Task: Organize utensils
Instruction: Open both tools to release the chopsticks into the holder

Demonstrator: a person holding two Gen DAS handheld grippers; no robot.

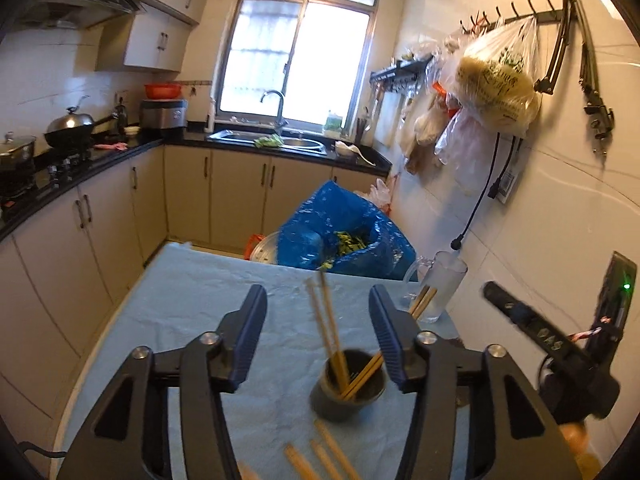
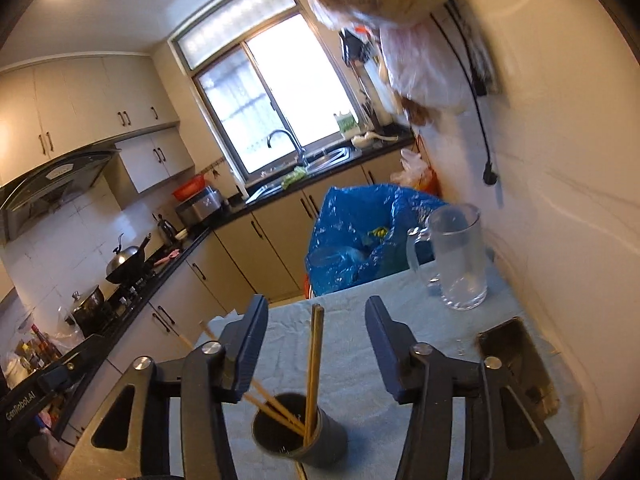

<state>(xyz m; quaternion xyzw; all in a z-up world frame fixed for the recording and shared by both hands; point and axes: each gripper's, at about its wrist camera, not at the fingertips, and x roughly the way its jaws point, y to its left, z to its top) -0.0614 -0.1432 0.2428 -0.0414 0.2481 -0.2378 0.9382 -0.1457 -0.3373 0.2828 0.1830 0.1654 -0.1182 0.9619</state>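
Here, blue-clothed table (image 1: 192,292); dark cup (image 1: 347,390) holds several chopsticks (image 1: 326,320). Left gripper (image 1: 318,320) and right gripper (image 2: 316,334) both spread, empty. Loose chopsticks (image 1: 320,456) lie near. Likely next: pinch one, drop into cup.

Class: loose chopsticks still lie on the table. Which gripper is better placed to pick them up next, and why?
Probably left. The left gripper is open, with the loose chopsticks lying just below it; the right wrist view shows none on the cloth.
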